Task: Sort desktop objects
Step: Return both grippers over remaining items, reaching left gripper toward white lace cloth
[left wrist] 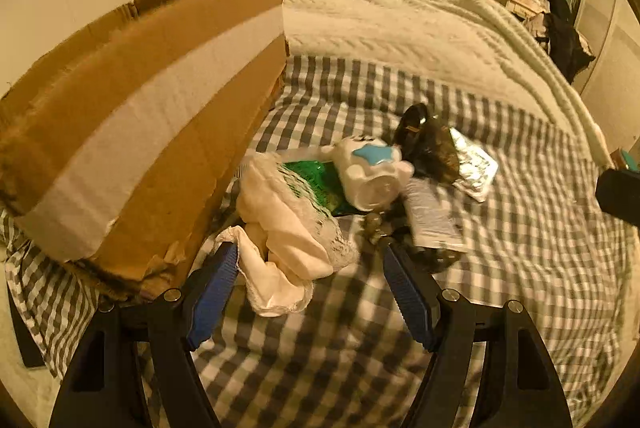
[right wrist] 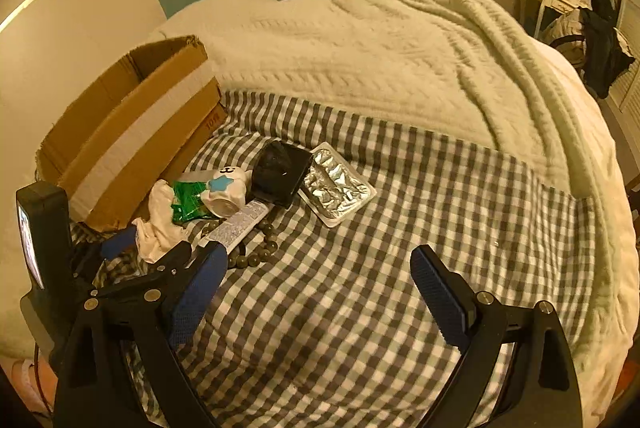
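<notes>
Left hand-held gripper (left wrist: 308,260) released, straddling a white cloth (left wrist: 280,228) beside the cardboard box (left wrist: 152,116); right hand-held gripper (right wrist: 316,268) released above the bed (right wrist: 360,268)

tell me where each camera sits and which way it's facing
Left wrist: rides the left gripper, low over the checked sheet, facing the white cloth beside the cardboard box; its own blue-padded open fingers show, the cloth between them.
Right wrist: rides the right gripper, further back and right, facing the same pile; its open fingers show, plus the left gripper at lower left.
Shared: cardboard box, white cloth, foil pack, cream blanket.
</notes>
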The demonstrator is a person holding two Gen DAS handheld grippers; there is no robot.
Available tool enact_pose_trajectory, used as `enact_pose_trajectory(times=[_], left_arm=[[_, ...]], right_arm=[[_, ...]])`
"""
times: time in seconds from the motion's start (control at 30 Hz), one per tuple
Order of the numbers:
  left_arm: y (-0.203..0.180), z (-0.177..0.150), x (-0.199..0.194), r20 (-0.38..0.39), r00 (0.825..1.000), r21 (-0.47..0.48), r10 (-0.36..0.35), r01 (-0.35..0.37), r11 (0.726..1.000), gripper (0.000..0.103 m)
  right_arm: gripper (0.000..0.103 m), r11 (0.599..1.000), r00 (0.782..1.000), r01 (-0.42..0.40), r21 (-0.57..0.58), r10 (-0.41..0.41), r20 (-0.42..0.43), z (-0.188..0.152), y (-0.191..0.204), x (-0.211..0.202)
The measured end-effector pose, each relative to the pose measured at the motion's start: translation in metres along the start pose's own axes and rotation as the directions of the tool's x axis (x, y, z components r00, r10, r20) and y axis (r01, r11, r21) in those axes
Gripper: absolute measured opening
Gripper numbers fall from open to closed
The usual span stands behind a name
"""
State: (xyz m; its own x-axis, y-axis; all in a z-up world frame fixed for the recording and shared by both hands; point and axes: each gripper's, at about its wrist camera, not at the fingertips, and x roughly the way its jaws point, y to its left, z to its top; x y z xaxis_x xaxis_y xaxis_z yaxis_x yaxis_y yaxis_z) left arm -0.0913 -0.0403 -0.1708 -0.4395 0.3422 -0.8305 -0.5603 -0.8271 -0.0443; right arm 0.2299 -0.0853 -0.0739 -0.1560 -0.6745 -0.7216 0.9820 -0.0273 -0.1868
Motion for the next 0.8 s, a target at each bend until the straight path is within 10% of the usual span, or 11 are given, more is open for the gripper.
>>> enact_pose_trajectory(times=[0.4, 0.43, 0.8], left_arm=[[0.027, -0.005, 0.021, -0.008, 0.999, -0.076, -0.035, 0.035, 0.997, 0.064], [0.027, -0.006, 0.021, -0.005, 0.999, -0.079, -0.042, 0.042, 0.996, 0.062], [0.036, -0.011, 0.016, 0.004, 0.998, -0.029, -0.069, 0.069, 0.997, 0.037]], right_arm=[[0.093, 0.999, 0.994, -0.041, -0.034, 0.037, -0.107, 0.011, 0.033, 0.064], [0.093, 0.964, 0.978, 0.147, 0.222, -0.108, -0.177, 0.012, 0.033, 0.066], [0.090, 0.959, 0.970, 0.129, 0.252, -0.070, -0.231, 0.024, 0.036, 0.109]])
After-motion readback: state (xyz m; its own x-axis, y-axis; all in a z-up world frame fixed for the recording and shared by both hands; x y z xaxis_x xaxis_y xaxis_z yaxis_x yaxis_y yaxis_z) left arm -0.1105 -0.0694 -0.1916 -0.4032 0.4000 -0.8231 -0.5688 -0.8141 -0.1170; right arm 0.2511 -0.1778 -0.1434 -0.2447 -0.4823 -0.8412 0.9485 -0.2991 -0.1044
